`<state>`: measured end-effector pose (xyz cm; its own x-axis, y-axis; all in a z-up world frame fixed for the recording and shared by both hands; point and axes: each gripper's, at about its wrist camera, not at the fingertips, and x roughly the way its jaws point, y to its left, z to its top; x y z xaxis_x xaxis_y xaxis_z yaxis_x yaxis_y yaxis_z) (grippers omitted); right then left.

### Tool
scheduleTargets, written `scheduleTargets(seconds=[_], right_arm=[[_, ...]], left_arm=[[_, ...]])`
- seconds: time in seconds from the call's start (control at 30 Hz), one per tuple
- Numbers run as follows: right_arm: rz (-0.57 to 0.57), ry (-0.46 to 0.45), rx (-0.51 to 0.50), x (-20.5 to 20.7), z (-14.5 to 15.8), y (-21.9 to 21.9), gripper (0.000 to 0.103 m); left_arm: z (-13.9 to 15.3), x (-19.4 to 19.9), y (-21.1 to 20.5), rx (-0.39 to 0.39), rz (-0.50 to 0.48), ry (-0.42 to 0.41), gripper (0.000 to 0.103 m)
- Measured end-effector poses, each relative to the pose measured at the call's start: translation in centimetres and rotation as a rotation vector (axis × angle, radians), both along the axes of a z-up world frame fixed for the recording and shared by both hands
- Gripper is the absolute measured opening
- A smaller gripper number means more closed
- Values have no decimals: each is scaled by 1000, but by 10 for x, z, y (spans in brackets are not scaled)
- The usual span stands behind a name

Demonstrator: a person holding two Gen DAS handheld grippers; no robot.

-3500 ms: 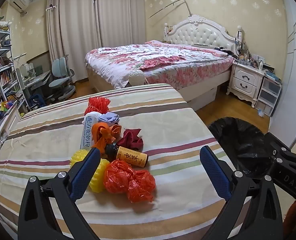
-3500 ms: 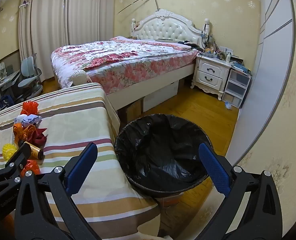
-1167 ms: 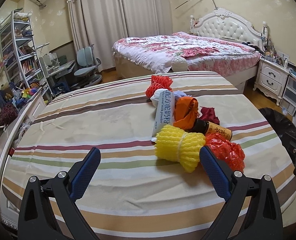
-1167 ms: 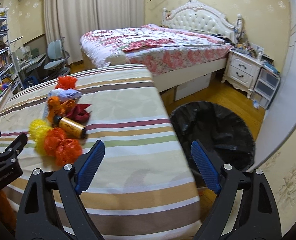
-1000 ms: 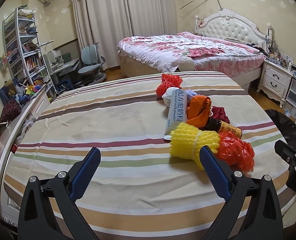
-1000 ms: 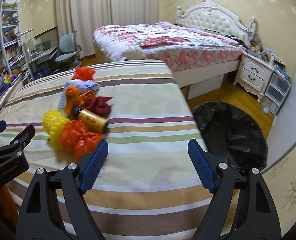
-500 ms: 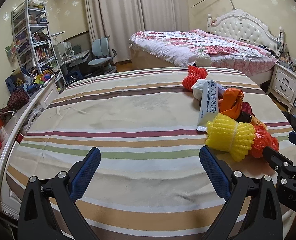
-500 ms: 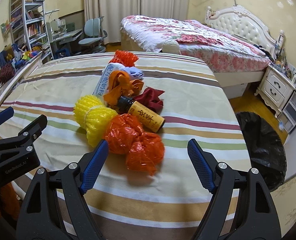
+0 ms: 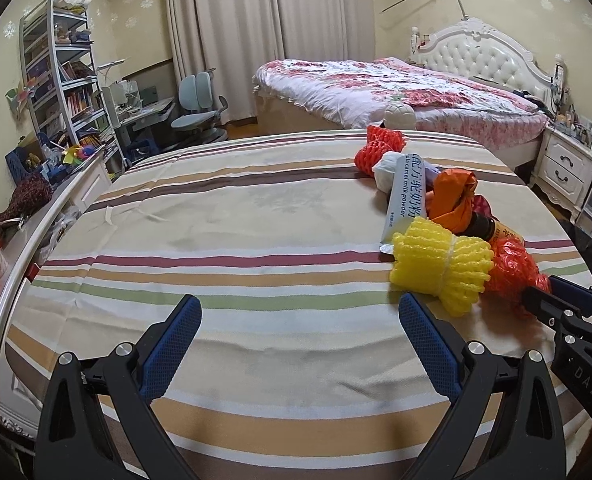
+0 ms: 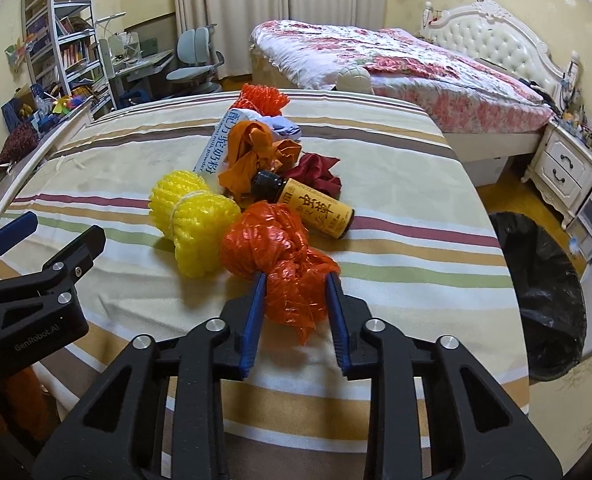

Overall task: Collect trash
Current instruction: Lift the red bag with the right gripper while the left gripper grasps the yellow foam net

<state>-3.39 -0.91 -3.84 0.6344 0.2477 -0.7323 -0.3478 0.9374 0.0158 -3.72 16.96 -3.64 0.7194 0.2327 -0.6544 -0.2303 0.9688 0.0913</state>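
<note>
The right gripper has just been closing; its fingers now pinch the orange plastic bag, prob. resting on the striped counter beside the yellow foam net. Left gripper hangs spread wide, holding nothing. Bin sits off the counter's right.

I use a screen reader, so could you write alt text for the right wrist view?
The right tool has just closed on a crumpled orange plastic bag on a striped table, beside yellow foam netting and a brown bottle. A black-lined trash bin stands at right.
</note>
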Motion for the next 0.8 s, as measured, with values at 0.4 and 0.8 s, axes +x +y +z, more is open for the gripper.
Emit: scheduleTargets(seconds=[0.4,0.8], right_arm=[[-72,-10,21,-1,4,-39,26],[-63,-1,37,17,-4,-34,62]], left_arm=[[2,0,-27,15,-54,-1,96],[1,5,-22,17,-35,7,96]])
